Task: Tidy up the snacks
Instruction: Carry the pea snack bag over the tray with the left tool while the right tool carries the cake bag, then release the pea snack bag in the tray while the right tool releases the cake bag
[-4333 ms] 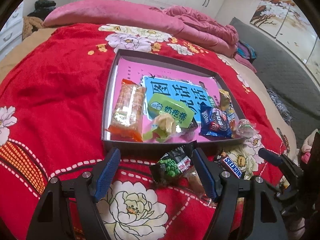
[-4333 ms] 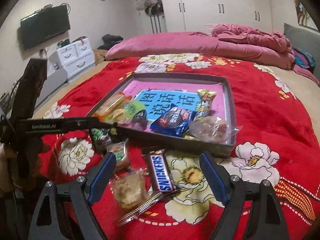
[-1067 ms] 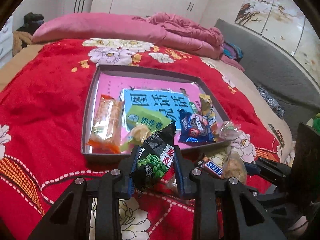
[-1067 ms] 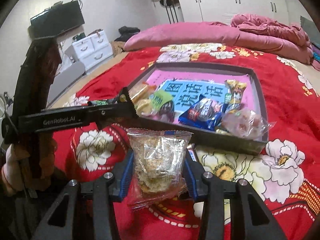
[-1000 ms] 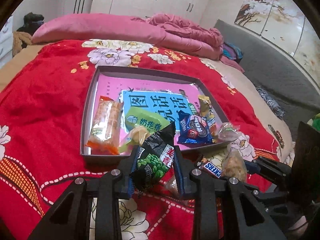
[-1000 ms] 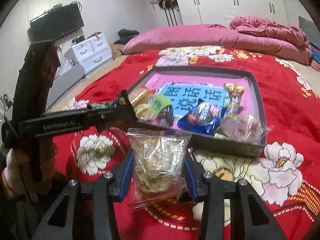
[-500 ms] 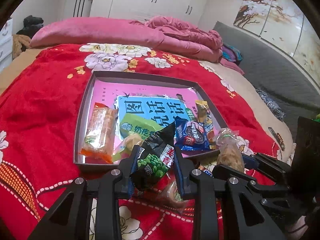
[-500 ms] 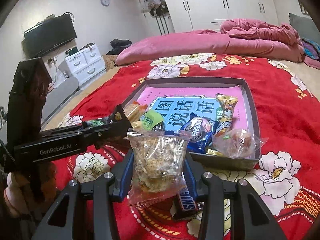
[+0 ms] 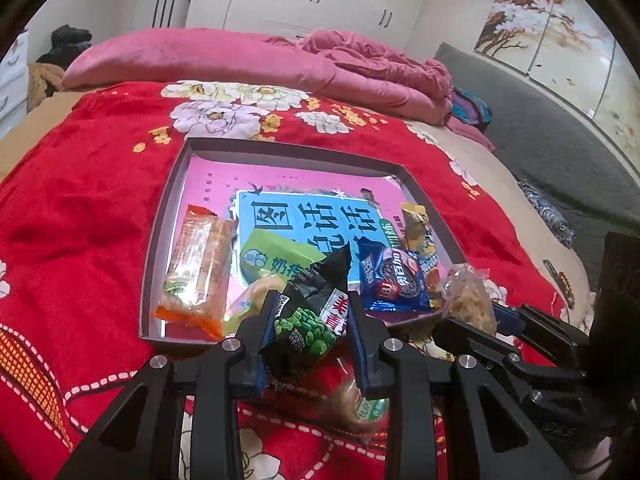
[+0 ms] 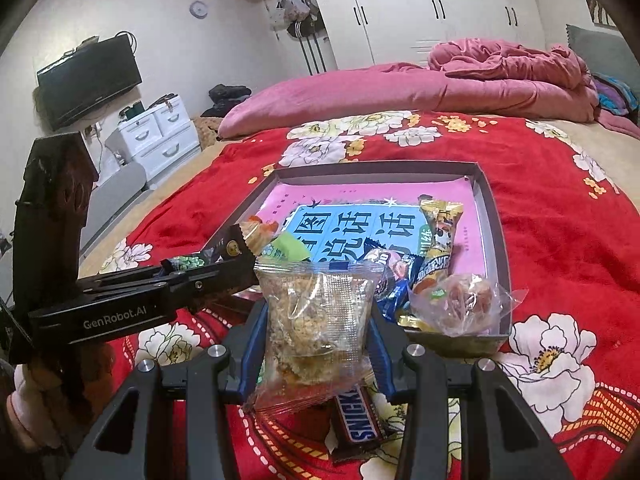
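My left gripper [image 9: 310, 320] is shut on a black green-pea snack packet [image 9: 312, 316], held above the near edge of the grey tray [image 9: 160, 216]. My right gripper [image 10: 314, 320] is shut on a clear packet of crumbly cake [image 10: 314, 312], held just short of the tray [image 10: 494, 216]; that packet also shows in the left wrist view [image 9: 466, 300]. The tray holds an orange cracker pack [image 9: 198, 268], a green packet [image 9: 276, 258], a blue Oreo pack [image 9: 390, 280], a gold bar [image 10: 438, 248] and a clear bag of brown sweets [image 10: 464, 300].
A Snickers bar [image 10: 358, 420] and a small clear packet with a green label [image 9: 360, 404] lie on the red flowered blanket [image 9: 80, 200] below my grippers. Pink bedding [image 9: 240, 56] lies behind the tray. A white drawer unit [image 10: 156, 136] stands at the left.
Both grippers, open over the loose snacks 4.3 s ago, have shut on their packets, lifted them and moved forward toward the tray's near edge.
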Demonstrator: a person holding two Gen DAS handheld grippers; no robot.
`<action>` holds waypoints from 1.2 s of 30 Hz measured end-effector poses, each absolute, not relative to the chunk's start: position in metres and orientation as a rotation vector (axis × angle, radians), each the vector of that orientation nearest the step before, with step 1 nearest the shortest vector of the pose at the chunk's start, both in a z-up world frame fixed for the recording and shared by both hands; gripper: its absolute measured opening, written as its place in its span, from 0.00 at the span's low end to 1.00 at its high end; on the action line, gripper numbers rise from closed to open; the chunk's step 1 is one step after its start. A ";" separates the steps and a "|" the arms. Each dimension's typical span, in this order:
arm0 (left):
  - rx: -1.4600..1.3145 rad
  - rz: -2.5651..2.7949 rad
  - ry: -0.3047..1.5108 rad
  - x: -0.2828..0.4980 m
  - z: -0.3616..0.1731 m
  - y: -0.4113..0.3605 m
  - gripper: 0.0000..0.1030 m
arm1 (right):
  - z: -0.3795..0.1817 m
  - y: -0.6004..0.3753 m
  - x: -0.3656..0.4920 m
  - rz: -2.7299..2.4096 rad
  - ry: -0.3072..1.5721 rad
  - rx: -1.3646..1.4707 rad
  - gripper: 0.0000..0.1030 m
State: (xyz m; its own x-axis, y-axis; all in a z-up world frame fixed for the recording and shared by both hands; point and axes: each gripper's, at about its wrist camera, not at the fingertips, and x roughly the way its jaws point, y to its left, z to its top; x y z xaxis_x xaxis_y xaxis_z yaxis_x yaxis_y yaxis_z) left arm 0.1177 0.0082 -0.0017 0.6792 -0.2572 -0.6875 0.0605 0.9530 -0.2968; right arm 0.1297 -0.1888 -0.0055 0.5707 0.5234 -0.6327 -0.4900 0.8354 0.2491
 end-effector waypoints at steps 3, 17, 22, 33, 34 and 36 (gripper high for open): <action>-0.268 -0.172 0.811 0.123 -0.004 0.010 0.31 | -0.006 -0.188 0.135 0.581 0.756 0.052 0.45; -0.304 -0.140 0.827 0.142 -0.013 0.015 0.31 | -0.014 -0.175 0.172 0.512 0.756 0.072 0.45; -0.303 -0.120 0.827 0.145 -0.015 0.016 0.32 | -0.020 -0.167 0.177 0.483 0.767 0.024 0.45; -0.305 -0.088 0.821 0.147 -0.015 0.022 0.40 | -0.017 -0.175 0.176 0.452 0.741 0.016 0.52; -0.307 -0.084 0.821 0.147 -0.014 0.023 0.42 | -0.016 -0.175 0.176 0.452 0.737 0.017 0.53; -0.309 -0.076 0.815 0.145 -0.014 0.025 0.45 | -0.014 -0.177 0.175 0.451 0.727 0.018 0.54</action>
